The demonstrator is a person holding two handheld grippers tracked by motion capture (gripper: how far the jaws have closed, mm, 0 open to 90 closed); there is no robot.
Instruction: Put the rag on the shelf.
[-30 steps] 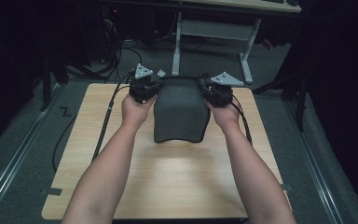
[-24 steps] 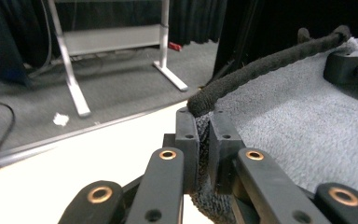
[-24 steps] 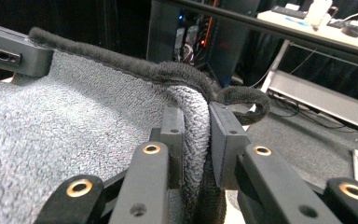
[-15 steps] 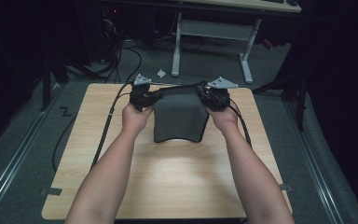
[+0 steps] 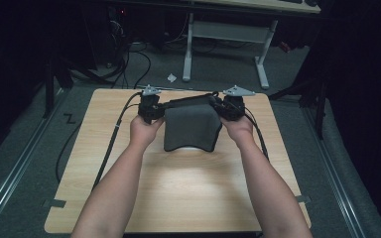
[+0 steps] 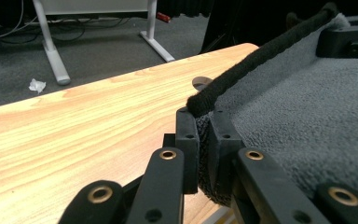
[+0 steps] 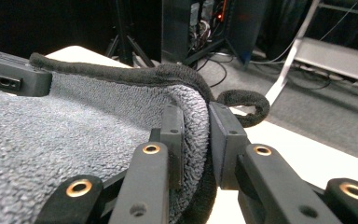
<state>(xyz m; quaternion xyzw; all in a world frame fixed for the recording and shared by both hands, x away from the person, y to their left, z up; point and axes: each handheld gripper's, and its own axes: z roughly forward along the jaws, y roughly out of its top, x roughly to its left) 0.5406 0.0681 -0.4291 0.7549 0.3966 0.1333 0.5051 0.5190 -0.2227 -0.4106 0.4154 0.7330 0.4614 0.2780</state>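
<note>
Currently the dark grey terry-cloth towel (image 5: 189, 128) sits toward the far edge of the light wood-grain tabletop (image 5: 178, 198), roughly centred between its left and right edges, stretched between both grippers. It looks folded: near edge curved and resting on the wood, far edge held taut along the hem.

Left gripper (image 5: 150, 110): jaws closed tight on the towel's far left corner. In the left gripper view the two black plastic pads pinch a bunched fold of cloth (image 6: 205, 154), no visible gap, and the thick rolled black hem (image 6: 261, 56) runs up and away from the jaws toward the other gripper.

Right gripper (image 5: 229, 108): jaws clamped on the far right corner, standing slightly wider because more fabric is bunched in. In the right gripper view the looped pile (image 7: 193, 126) fills the space between the pads; a curl of hem (image 7: 247, 105) sticks out past the jaws on the outer side.

Texture: towel body is coarse looped terry, hem is denser and rope-like. Jaws are matte black, flat-faced, with brass-coloured rivets at the linkage pivots. Tabletop has rounded corners, smooth laminate finish. Grey carpet floor (image 5: 30, 163) around it; a white metal desk frame (image 5: 225, 44) stands beyond the far edge.
</note>
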